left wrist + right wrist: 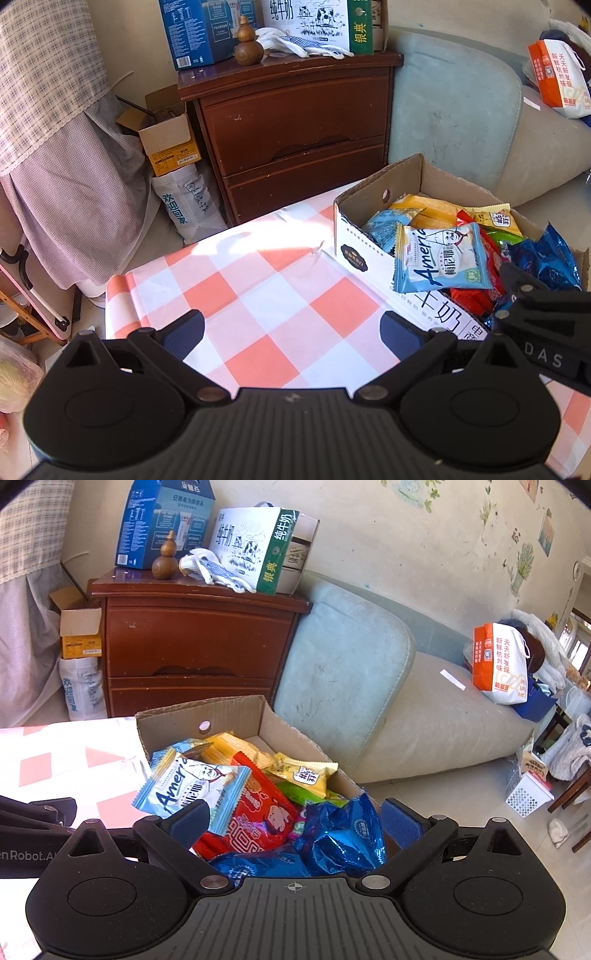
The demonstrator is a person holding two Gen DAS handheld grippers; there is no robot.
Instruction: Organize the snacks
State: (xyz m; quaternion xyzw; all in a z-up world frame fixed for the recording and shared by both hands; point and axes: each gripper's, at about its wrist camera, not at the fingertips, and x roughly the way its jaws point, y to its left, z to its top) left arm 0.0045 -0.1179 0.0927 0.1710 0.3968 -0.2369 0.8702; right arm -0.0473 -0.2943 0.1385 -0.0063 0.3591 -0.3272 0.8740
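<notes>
A cardboard box [365,201] [266,716] stands on the checked tablecloth [266,295], filled with several snack packets. On top lies a light blue packet [441,258] [188,786], beside a red packet [255,819], yellow packets [306,775] and shiny blue foil bags [340,838] [546,258]. My left gripper [291,328] is open above bare cloth, left of the box. My right gripper [295,819] hangs open over the box, with the red and blue packets between its fingers but apart from them. In the left wrist view the right gripper's body [535,310] reaches over the box.
Behind the table stands a brown wooden cabinet [295,125] [192,642] with milk cartons, gloves and a wooden gourd [245,44] on top. A pale sofa [406,709] lies to the right with an orange bag [498,664]. Boxes and a sack crowd the floor at left.
</notes>
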